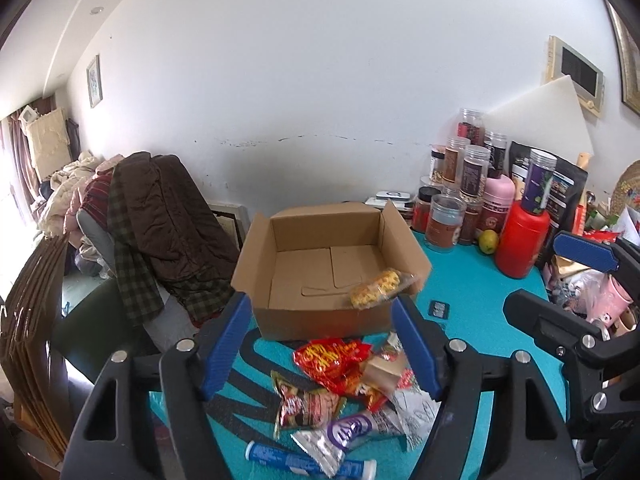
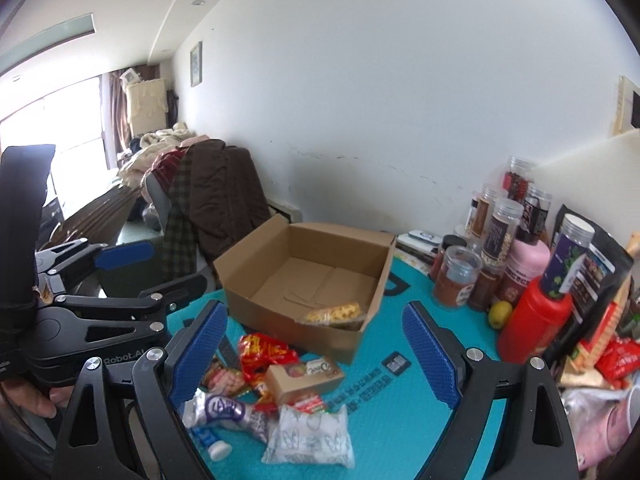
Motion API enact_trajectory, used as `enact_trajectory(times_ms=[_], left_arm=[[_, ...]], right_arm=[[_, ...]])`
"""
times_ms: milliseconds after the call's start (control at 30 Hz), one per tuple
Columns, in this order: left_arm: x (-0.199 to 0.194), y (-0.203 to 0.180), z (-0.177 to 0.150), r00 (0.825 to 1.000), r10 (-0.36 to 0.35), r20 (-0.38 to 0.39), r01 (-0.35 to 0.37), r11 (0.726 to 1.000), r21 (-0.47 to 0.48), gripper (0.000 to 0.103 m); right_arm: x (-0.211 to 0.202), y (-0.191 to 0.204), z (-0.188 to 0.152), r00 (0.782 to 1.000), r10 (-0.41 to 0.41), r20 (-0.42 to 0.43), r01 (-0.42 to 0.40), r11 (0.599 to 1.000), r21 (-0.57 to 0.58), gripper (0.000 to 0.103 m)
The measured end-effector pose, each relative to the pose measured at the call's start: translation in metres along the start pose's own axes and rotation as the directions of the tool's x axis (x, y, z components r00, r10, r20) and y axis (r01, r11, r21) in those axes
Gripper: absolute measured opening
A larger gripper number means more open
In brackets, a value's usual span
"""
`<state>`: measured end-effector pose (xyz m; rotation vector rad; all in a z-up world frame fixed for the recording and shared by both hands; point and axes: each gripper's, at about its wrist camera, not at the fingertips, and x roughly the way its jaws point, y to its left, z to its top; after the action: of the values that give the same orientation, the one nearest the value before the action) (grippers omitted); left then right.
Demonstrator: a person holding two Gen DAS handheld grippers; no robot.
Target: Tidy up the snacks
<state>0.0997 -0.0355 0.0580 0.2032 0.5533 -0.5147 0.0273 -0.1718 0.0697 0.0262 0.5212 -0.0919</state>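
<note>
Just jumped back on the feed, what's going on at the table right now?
A person with a gripper in each hand is sorting snacks into the open cardboard box. One yellow snack packet is in its near right corner. The left gripper and right gripper are both open and empty, above the pile left on the teal mat: a red packet, a small brown box, a white pouch and others.

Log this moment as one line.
yellow snack bag in box | pile on mat | left hand-held gripper open, empty | right hand-held gripper open, empty
</note>
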Motion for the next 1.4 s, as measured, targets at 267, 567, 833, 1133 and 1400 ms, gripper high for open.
enact_trajectory(times_ms=[267, 567, 833, 1133, 1400], left_arm=[[-0.016, -0.007, -0.030, 0.998, -0.049, -0.036, 0.049, 0.999, -0.020, 0.073], [-0.024, -0.016, -0.069, 0.992, -0.109, -0.070, 0.107, 0.994, -0.035, 0.073], [-0.024, -0.017, -0.099, 0.985, -0.126, -0.114, 0.118, 0.990, -0.077, 0.073], [-0.014, -0.023, -0.130, 0.970, -0.161, -0.183, 0.143, 0.984, -0.106, 0.073], [0.005, -0.017, -0.154, 0.953, -0.172, -0.250, 0.136, 0.979, -0.154, 0.073]], right_arm=[[-0.020, 0.003, -0.032, 0.999, -0.035, -0.016, 0.036, 0.999, 0.034, 0.091], [-0.025, 0.008, -0.076, 0.995, -0.056, -0.081, 0.063, 0.995, 0.079, 0.091], [-0.024, 0.010, -0.114, 0.989, -0.052, -0.138, 0.069, 0.990, 0.120, 0.091], [-0.014, 0.004, -0.152, 0.973, -0.047, -0.226, 0.088, 0.981, 0.175, 0.086], [0.005, 0.001, -0.190, 0.939, -0.011, -0.345, 0.087, 0.975, 0.205, 0.078]])
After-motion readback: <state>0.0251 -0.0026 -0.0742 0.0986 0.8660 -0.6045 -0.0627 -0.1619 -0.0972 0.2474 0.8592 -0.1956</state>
